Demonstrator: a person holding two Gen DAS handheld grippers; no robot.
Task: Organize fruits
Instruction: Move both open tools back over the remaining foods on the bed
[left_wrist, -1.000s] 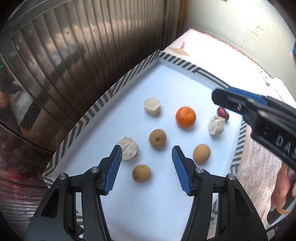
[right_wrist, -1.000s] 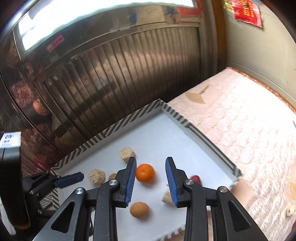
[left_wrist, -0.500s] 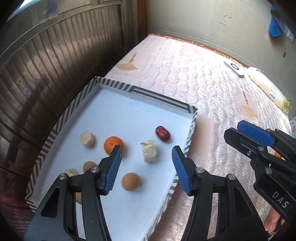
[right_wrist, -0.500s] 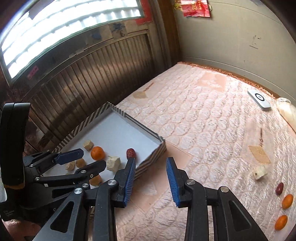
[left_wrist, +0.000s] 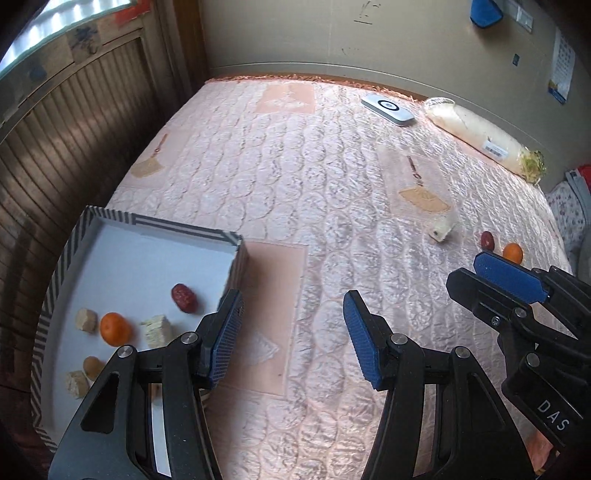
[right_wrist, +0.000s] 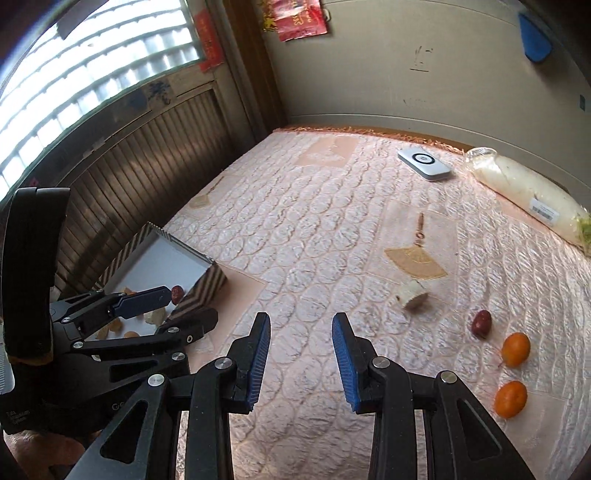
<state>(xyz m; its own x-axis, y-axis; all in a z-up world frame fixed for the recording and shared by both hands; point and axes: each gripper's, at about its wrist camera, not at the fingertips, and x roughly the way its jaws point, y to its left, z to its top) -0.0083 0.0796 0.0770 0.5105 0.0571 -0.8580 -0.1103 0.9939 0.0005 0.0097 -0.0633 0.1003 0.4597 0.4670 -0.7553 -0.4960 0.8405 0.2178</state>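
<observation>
Step in hand, as judged: fetch the loose fruit on the quilted mattress for the striped tray. Best to approach the red date or nearest mandarin from above, straddling it squarely. Left gripper moderately open, empty; right gripper narrower, empty, touching nothing.

Three oranges, two red dates, one striped tray, one wrapped radish, one white device
</observation>
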